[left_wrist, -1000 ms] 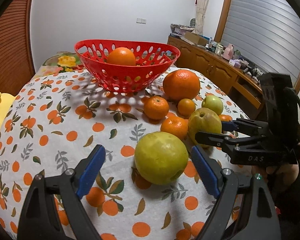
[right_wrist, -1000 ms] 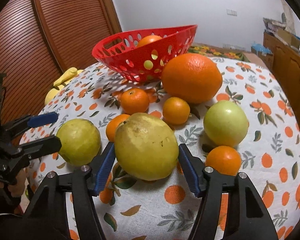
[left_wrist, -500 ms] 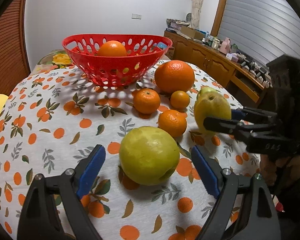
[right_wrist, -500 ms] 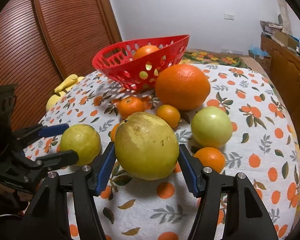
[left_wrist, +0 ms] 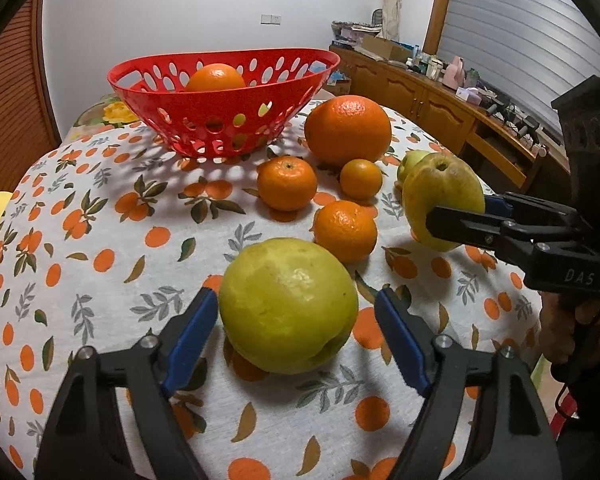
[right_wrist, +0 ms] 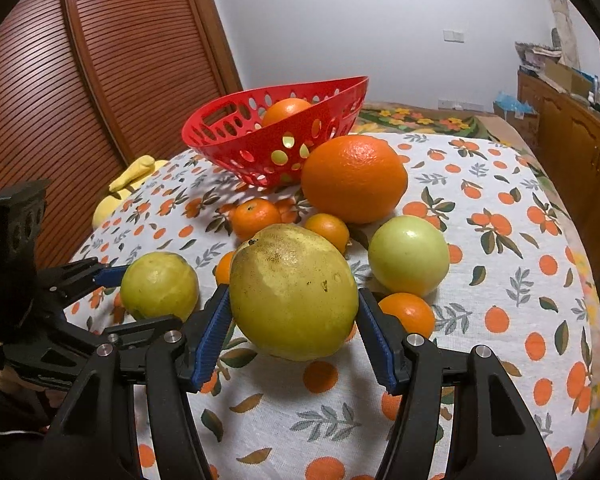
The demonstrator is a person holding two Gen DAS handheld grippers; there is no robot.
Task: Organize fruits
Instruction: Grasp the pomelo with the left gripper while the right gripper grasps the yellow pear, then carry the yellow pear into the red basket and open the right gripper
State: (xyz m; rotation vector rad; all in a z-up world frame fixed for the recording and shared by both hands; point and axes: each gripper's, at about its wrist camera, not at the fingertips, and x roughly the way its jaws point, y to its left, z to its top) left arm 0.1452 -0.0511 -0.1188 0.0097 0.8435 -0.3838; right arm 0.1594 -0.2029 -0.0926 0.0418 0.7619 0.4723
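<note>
Two pears between the jaws
Right gripper (right_wrist: 294, 322) clenches the yellow pear (right_wrist: 294, 290); left gripper (left_wrist: 294, 330), jaws closing but released, straddles the green pear (left_wrist: 288, 306), basket (left_wrist: 224, 120) at twelve o'clock.

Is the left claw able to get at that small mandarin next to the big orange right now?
Probably not directly. The left claw has a yellow-green fruit between its blue pads, and another orange sits on the line to the small mandarin.
</note>
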